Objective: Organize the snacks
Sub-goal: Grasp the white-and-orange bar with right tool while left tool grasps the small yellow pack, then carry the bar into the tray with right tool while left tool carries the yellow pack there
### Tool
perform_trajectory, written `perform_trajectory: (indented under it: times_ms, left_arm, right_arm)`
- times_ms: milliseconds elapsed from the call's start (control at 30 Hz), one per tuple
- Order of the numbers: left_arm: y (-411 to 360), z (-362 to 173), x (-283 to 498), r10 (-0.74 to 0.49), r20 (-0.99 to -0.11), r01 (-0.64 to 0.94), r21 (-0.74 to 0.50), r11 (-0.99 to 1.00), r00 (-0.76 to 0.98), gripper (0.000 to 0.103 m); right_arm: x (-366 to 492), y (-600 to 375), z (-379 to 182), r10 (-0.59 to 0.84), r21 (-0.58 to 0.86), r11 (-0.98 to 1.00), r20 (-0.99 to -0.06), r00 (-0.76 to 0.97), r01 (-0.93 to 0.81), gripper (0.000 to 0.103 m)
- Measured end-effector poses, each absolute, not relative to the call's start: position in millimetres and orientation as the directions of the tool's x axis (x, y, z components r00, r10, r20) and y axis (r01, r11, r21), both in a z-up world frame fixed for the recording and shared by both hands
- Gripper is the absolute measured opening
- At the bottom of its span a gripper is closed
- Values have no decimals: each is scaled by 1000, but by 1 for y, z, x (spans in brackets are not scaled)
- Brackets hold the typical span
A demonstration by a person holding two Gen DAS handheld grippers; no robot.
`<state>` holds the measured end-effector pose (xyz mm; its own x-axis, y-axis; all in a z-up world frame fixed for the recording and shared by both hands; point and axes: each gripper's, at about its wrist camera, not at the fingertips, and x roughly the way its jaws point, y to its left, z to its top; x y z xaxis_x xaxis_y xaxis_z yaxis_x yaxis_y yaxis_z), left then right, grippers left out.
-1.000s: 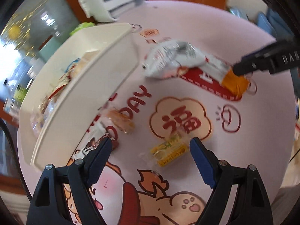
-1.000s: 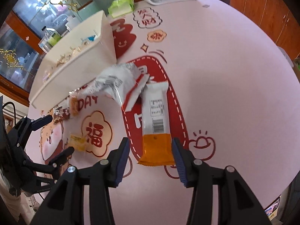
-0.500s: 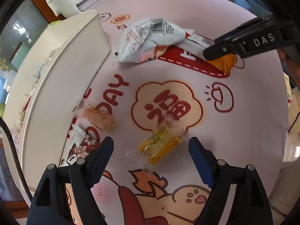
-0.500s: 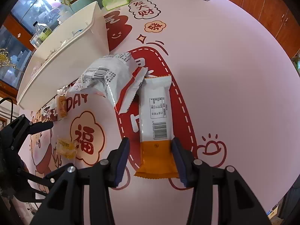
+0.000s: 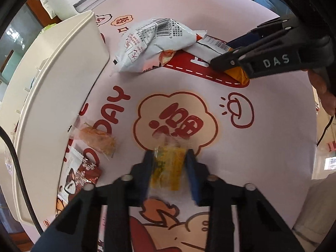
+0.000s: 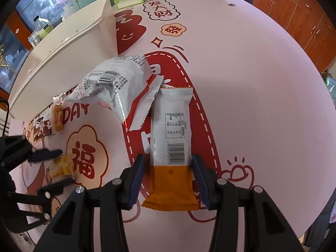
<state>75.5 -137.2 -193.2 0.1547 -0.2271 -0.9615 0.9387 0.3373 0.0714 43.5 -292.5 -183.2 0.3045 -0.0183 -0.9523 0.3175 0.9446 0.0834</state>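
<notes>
On a pink table point(image 6: 241, 67), the left gripper point(image 5: 169, 163) pinches a yellow candy point(image 5: 168, 169). The right gripper point(image 6: 168, 176), jaws apart, straddles an orange-ended bar point(image 6: 171, 142). A cream bin point(image 5: 61, 96) stands near a white bag point(image 6: 113, 86).

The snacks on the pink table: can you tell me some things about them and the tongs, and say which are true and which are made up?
1. The left tongs are closed on the small yellow candy. True.
2. The right tongs are closed tight on the orange and white bar. False: they are open, one finger on each side of it.
3. The big white crinkly bag is inside the cream bin. False: it lies on the table beside the bin.
4. A small orange snack lies next to the bin. True.
</notes>
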Motion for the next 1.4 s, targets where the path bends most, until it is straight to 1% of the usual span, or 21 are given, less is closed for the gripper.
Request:
perform_trajectory:
  times_ms: [67,100,200,367,500,567,800,1033,1400]
  left_arm:
    - [-138,-193,73,-225,-959,929,81,361,171,26]
    - [-138,-193,72,-224,-959,921,81,380,176,25]
    - [-134,-193,72,-225,-958,887,57,458,178,24]
    - [-123,-191,76,-233,-957,804,0,595,173,24]
    - [-115,-190,81,-234,-957,739,-31,673,172,24]
    - [-112,-188,80,-239,-955,709,-47,704,174,24]
    - [-102,-177,89,-275,-945,645,-99,758,179,24]
    - [-97,-159,72,-303,-932,621,-120,774,198,24]
    - [-101,-108,50,-371,-897,600,-162,783,242,24]
  right_arm:
    - [44,-290,-183,-37,62,948,-952,303,311,45]
    - [44,-287,-183,-57,39,951,-953,299,306,42]
    - [41,-285,-183,-72,25,953,-950,304,302,41]
    - [35,-284,-180,-56,48,949,-948,315,312,37]
    - [28,-286,-176,-37,73,945,-944,327,318,32]
    - [26,-285,-175,-31,80,946,-943,332,315,32]
    - [6,-279,-165,23,139,943,-934,357,304,32]
    - [-12,-275,-144,64,202,931,-910,410,303,32]
    - [-26,-266,-99,101,260,931,-857,505,255,32]
